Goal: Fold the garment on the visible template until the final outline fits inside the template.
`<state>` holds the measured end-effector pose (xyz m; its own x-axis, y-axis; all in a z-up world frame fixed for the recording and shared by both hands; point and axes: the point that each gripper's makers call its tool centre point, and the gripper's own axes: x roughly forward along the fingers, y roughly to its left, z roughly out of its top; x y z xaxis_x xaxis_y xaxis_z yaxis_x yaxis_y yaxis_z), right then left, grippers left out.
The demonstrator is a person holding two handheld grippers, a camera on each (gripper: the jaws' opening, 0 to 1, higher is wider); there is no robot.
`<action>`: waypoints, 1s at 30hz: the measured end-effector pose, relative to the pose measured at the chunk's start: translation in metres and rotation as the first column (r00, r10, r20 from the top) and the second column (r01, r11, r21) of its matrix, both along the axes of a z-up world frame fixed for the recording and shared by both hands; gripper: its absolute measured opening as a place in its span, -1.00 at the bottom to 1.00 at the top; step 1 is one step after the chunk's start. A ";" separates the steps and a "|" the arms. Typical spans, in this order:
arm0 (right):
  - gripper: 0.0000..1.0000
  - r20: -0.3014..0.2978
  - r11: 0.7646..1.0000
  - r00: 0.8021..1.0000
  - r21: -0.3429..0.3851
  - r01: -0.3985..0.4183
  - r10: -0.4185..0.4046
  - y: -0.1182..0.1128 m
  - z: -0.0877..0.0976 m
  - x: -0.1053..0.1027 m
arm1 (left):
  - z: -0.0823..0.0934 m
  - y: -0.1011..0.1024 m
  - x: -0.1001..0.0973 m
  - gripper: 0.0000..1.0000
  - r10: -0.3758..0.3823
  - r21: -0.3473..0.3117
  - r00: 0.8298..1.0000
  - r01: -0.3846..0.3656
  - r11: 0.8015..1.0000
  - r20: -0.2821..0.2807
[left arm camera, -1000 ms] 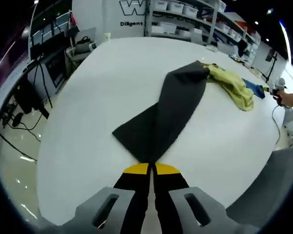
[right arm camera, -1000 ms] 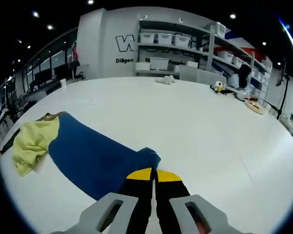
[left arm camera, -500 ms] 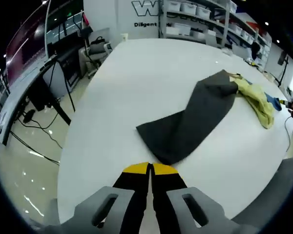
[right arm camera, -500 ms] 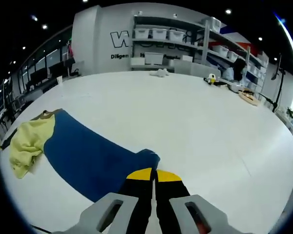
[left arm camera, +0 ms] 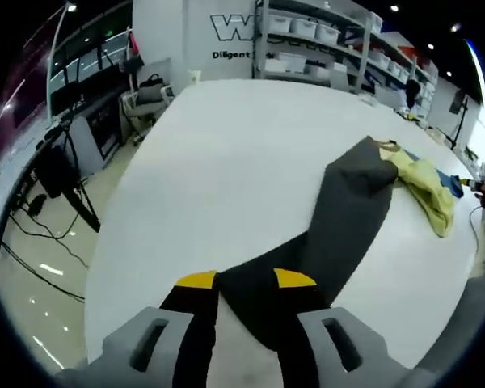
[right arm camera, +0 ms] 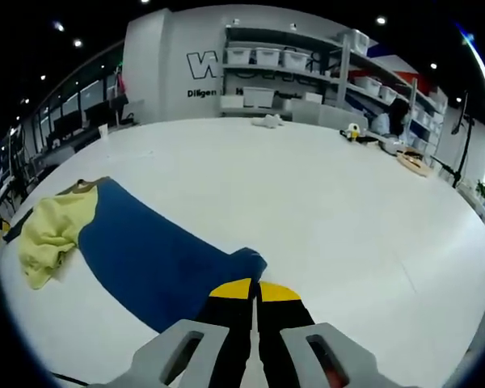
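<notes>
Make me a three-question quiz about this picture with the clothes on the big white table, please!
1. Where does the yellow garment lie?
A. at the blue cloth's far end
B. on a shelf
C. on the floor

2. What colour are the left gripper's jaw tips?
A. red
B. yellow
C. green

3. How do the right gripper's jaws stand?
A. wide open
B. shut on the blue cloth
C. shut on nothing

Answers: 1 A, it touches that end. 2 B, yellow caps show. 3 B, the tips pinch the cloth's edge.

White bench [left arm camera: 226, 145]; dark grey garment [left arm camera: 339, 218] beside a pale yellow one [left arm camera: 424, 182]; blue garment [right arm camera: 149, 259]; hand-held gripper [right arm camera: 254, 293] black, tipped yellow.
</notes>
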<state>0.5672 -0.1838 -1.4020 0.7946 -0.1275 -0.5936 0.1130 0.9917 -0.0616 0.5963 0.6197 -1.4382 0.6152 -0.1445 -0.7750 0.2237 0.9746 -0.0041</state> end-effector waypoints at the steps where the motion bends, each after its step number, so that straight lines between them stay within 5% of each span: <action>1: -1.00 0.001 1.000 1.000 0.000 0.000 0.000 0.000 0.000 0.000 | -0.006 -0.001 -0.003 -0.59 -0.022 0.022 0.999 0.023 0.999 -0.037; 4: -1.00 0.000 1.000 1.000 -0.002 -0.001 0.001 0.000 -0.001 0.000 | 0.000 0.002 0.003 -0.68 0.006 0.013 1.000 -0.006 1.000 -0.011; 6: -1.00 -0.002 1.000 1.000 -0.002 0.003 -0.003 0.000 -0.001 0.000 | 0.013 -0.009 -0.012 -0.91 -0.009 0.028 1.000 0.010 1.000 -0.028; 10: -1.00 -0.005 1.000 1.000 -0.004 0.003 -0.003 0.000 -0.002 0.001 | 0.013 0.017 -0.011 -0.91 0.056 0.070 0.998 -0.056 0.996 -0.008; 17: -1.00 -0.018 1.000 1.000 0.002 0.001 -0.001 0.004 -0.002 0.002 | 0.013 0.046 -0.003 -0.91 0.211 0.016 0.977 -0.211 0.977 0.020; 30: -1.00 -0.051 0.999 0.998 -0.014 -0.029 0.028 0.002 0.002 0.003 | 0.014 0.045 0.014 -0.89 0.127 0.069 0.992 -0.128 0.989 0.018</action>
<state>0.5698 -0.1820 -1.3999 0.7668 -0.1141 -0.6317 0.0807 0.9934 -0.0814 0.6107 0.6648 -1.4241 0.6356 -0.0100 -0.7719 0.0969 0.9930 0.0669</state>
